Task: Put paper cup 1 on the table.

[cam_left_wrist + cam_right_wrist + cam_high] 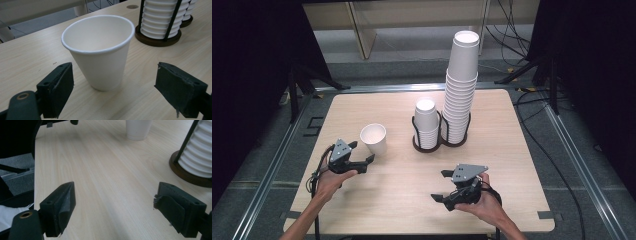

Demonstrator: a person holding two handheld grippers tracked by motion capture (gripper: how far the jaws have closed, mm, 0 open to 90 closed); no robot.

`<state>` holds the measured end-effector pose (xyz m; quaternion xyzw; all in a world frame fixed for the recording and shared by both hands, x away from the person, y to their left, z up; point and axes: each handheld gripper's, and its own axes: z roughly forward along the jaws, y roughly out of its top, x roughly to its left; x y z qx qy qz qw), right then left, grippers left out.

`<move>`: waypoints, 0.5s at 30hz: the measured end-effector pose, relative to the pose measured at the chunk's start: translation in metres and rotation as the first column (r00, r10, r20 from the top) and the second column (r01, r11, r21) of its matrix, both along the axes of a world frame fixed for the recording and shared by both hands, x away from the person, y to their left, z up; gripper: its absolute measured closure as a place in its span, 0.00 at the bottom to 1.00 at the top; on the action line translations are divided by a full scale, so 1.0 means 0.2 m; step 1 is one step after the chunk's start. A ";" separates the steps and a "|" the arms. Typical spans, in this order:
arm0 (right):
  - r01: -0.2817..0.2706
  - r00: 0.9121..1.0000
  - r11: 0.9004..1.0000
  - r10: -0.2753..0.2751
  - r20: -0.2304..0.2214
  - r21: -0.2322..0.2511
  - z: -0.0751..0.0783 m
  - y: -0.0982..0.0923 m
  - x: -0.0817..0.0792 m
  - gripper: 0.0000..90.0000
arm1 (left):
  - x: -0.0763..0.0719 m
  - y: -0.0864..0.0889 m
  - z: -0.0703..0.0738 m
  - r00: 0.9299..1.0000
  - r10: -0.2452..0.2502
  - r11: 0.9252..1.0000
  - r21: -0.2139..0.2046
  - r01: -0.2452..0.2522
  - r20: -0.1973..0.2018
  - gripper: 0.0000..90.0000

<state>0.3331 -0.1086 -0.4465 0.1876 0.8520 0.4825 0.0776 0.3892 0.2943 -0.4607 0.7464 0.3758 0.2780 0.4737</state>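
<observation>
Reaching: the left hand-held gripper (363, 155) is lined up on the single paper cup (374, 138), judged the thing to be picked up.
Cup place: upright on the tabletop (402, 200), mouth up, at about 1 o'clock from the left hand-held gripper, just beyond its tips.
Cup axis: vertical, narrow base down; in the left gripper view the cup (98, 50) stands ahead between the two jaws, a touch toward the left one.
Left jaws: apart, wider than the cup's base, nothing pressed.
Right hand-held gripper (444, 185): jaws apart, empty, well away, with the cup at about 10 o'clock from it.
Nearer hand: the left, plainly.
Neighbours: cup holder (428, 145) with its stacks at 3 o'clock of the cup, apart from it.
</observation>
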 end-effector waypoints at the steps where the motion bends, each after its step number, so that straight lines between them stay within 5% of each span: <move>1: 0.005 1.000 1.000 -0.005 -0.002 0.006 0.00 0.00 0.00 0.19 | -0.02 0.00 0.01 1.000 -0.003 1.000 -0.002 0.003 0.003 0.16; 10: 0.118 0.993 0.992 -0.119 0.013 0.045 0.03 -0.06 0.03 0.19 | -0.22 -0.04 0.11 0.996 -0.035 0.997 -0.067 0.041 0.086 0.16; 15: 0.180 0.984 0.982 -0.181 0.002 0.058 0.04 -0.09 0.05 0.19 | -0.31 -0.05 0.14 0.994 -0.040 0.997 -0.065 0.046 0.100 0.16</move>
